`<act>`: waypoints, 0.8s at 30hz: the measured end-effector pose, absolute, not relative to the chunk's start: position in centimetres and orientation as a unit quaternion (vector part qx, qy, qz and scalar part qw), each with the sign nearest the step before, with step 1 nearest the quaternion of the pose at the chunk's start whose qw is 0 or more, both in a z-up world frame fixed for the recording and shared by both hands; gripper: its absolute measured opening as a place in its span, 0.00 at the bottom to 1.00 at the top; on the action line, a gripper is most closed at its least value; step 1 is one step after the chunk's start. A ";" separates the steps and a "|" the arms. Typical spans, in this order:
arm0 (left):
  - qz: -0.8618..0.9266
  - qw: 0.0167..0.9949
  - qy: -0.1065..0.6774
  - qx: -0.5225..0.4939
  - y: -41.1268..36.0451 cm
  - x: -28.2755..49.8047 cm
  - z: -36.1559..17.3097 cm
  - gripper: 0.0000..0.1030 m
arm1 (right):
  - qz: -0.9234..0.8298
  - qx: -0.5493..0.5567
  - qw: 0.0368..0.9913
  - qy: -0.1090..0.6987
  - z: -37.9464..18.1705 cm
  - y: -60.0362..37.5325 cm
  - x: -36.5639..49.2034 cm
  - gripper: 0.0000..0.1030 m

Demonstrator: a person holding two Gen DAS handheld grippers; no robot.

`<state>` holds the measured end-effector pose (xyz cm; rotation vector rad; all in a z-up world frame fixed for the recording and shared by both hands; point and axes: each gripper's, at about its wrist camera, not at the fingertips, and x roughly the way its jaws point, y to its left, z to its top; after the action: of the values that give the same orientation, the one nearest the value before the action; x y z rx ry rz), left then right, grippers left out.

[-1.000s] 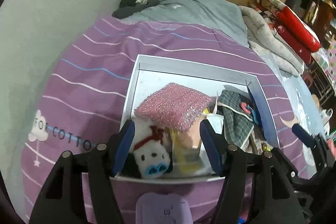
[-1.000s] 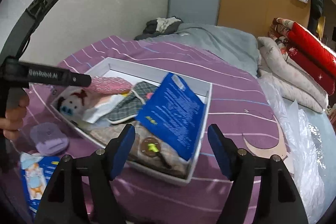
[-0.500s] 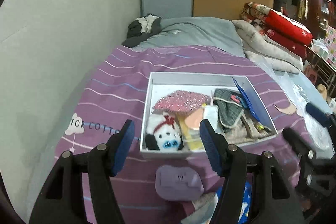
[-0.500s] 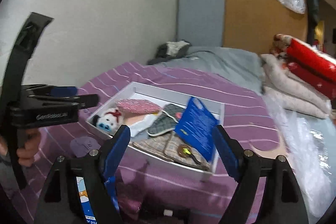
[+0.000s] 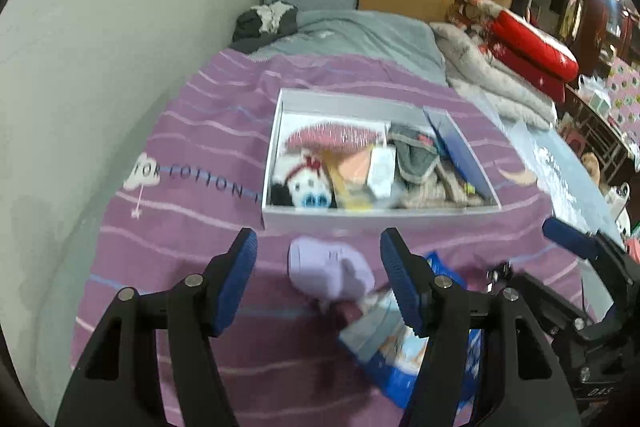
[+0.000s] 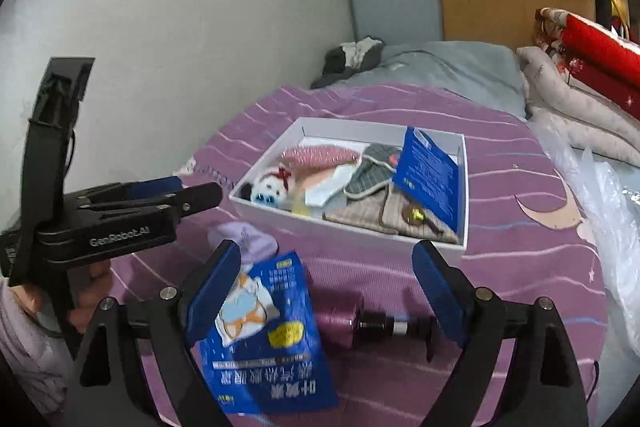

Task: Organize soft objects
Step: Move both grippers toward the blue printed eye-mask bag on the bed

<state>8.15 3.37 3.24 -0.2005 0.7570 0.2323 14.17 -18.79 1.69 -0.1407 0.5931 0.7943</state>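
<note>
Pouch (image 5: 328, 269) lies between the left gripper's (image 5: 318, 279) spread, empty fingers (image 5: 236, 279), untouched.

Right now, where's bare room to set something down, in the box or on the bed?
Inside the white box, only the far strip behind the pink sponge is bare. Open purple bedspread lies left of it. Crowded near the tools: lavender pouch, blue packet.

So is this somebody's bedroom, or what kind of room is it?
Most likely a bedroom. The white box of soft things sits on a bed with a purple striped cover, a grey blanket lies further back, and folded quilts are stacked to the side.
</note>
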 end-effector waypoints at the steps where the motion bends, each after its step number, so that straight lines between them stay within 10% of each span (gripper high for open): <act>1: 0.109 0.916 0.374 -0.096 3.2 7.8 2.9 0.63 | 0.383 -0.066 0.877 0.284 1.5 -18.8 13.8 0.86; 8: 0.108 0.914 0.379 -0.093 2.4 5.8 1.2 0.63 | 0.392 -0.044 0.861 0.321 -0.3 -19.2 13.0 0.84; 15: 0.102 0.916 0.380 -0.078 1.7 4.9 0.2 0.63 | 0.381 -0.087 0.860 0.329 -1.9 -18.4 12.0 0.57; 24: 0.059 0.901 0.403 -0.151 3.0 4.4 -1.8 0.68 | 0.394 -0.061 0.828 0.395 -5.3 -18.2 13.4 0.73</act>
<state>4.43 2.98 -1.76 -0.3132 0.8333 0.1212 13.37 -18.19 -5.28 -0.1297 0.8394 0.8361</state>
